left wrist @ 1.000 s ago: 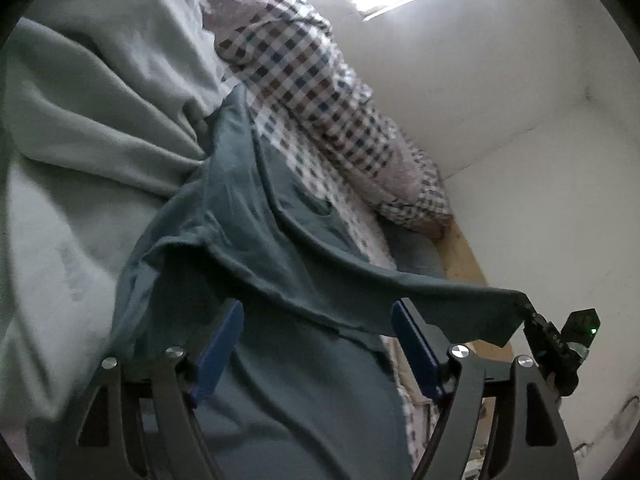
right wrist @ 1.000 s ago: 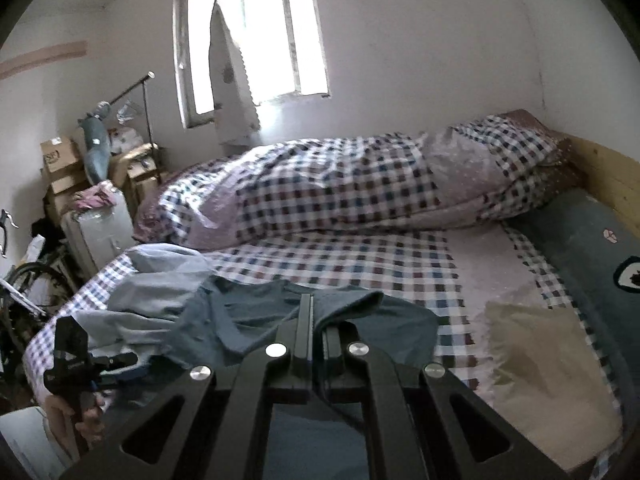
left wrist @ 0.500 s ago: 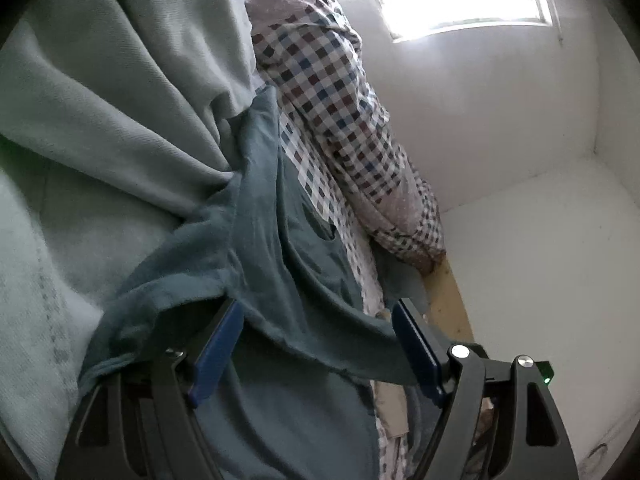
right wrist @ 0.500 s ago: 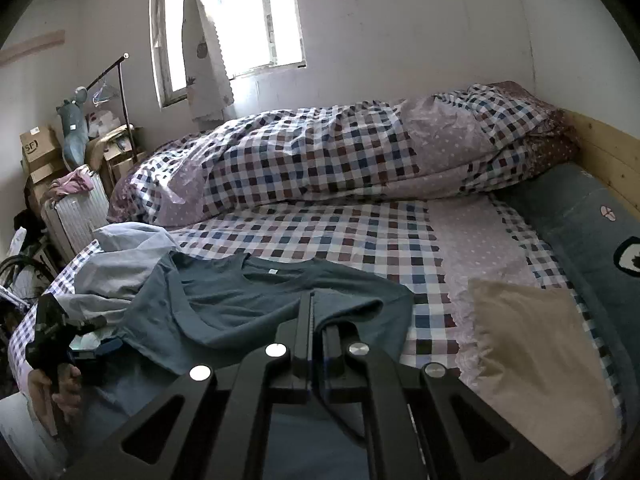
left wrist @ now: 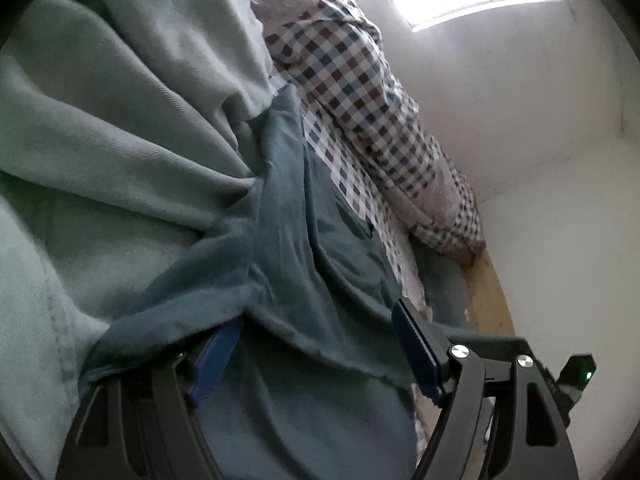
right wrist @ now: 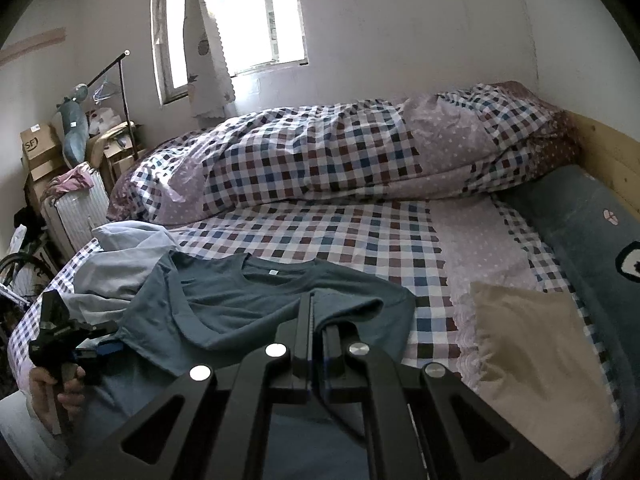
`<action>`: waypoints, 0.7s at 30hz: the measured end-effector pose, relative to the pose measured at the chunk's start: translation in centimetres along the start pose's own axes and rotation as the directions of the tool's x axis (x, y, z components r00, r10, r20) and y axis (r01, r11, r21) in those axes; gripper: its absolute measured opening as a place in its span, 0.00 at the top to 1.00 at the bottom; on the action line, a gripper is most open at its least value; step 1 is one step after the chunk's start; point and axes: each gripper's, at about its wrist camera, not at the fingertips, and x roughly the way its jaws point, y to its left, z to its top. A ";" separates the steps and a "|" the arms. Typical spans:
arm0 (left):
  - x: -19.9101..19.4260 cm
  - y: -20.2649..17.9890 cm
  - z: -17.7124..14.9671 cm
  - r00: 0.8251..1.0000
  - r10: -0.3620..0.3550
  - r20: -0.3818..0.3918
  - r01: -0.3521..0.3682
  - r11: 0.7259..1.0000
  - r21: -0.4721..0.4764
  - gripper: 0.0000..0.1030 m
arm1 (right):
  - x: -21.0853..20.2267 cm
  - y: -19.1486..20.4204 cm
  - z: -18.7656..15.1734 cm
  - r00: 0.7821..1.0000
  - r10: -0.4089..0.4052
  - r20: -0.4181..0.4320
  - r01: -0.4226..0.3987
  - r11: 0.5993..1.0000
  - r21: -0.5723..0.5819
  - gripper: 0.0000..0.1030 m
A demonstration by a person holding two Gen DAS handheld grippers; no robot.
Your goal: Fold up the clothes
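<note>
Teal T-shirt on checked bed, right tongs pinching its sleeve

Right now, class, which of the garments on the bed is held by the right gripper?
The dark teal T-shirt, spread flat with its collar toward the quilt; the right gripper is shut on its fabric. The pale blue garment lies crumpled beside it, ungripped.

Rumpled teal T-shirt on bed

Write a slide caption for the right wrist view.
Right gripper shut on a teal T-shirt spread on a checked bed.
</note>
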 end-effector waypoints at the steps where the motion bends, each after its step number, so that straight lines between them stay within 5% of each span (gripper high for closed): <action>1: -0.1 0.1 0.1 1.000 -0.007 0.006 0.007 1.000 -0.013 0.39 | 0.0 0.0 0.0 1.000 0.000 -0.001 0.000 1.000 -0.002 0.99; 3: -0.3 0.3 0.5 1.000 -0.020 0.019 0.020 0.999 -0.036 0.66 | 0.1 0.1 0.0 1.000 -0.002 -0.003 0.002 1.000 -0.005 0.99; 5: -0.4 0.5 0.9 0.999 -0.032 0.029 0.034 0.997 -0.063 0.83 | 0.5 -0.1 -0.1 1.000 -0.007 -0.015 0.007 1.000 0.001 0.99; 8: -1.0 1.3 1.4 0.997 -0.045 0.063 0.052 0.993 -0.108 0.97 | 1.4 -0.8 -0.4 0.999 -0.007 -0.037 0.007 1.000 0.019 0.99; 15: -3.2 3.5 2.7 0.981 -0.011 0.192 0.045 0.984 -0.173 0.99 | 3.9 -3.0 -2.1 0.994 -0.012 -0.105 0.020 0.997 0.075 0.98; 21: -2.6 4.1 2.8 0.981 0.014 0.193 0.019 0.985 -0.170 0.99 | 7.1 -5.4 -4.9 0.976 -0.016 -0.218 0.046 0.990 0.134 0.98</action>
